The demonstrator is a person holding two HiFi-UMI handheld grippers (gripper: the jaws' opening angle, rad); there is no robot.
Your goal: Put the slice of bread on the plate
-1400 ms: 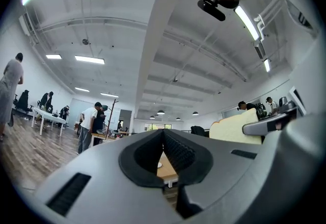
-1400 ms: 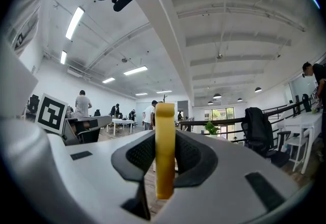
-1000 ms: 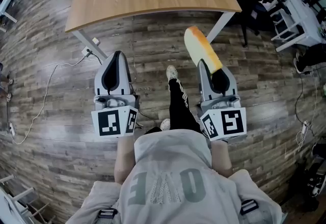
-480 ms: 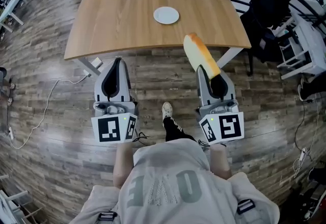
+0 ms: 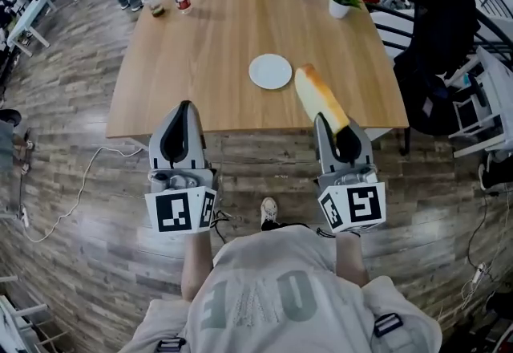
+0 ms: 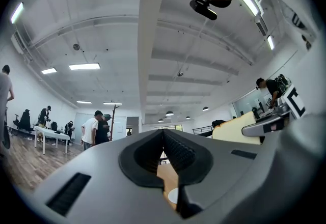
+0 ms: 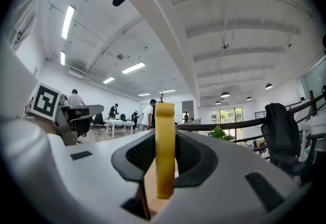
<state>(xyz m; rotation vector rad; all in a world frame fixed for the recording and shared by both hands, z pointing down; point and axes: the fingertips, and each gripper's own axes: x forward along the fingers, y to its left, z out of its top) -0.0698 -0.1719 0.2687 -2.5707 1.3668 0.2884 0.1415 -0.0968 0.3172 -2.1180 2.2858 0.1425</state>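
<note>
Holding the left gripper (image 5: 183,112) at lower left of the head view, over the near edge of the wooden table (image 5: 200,38), jaws pressed together with nothing between them. Leaving the white plate (image 5: 270,71) lying at mid-frame on the tabletop. Carrying the slice of bread (image 5: 319,96) on edge in the right gripper (image 5: 334,125) at centre right, jaws clamped on its near end, its far end showing just right of the plate.
</note>
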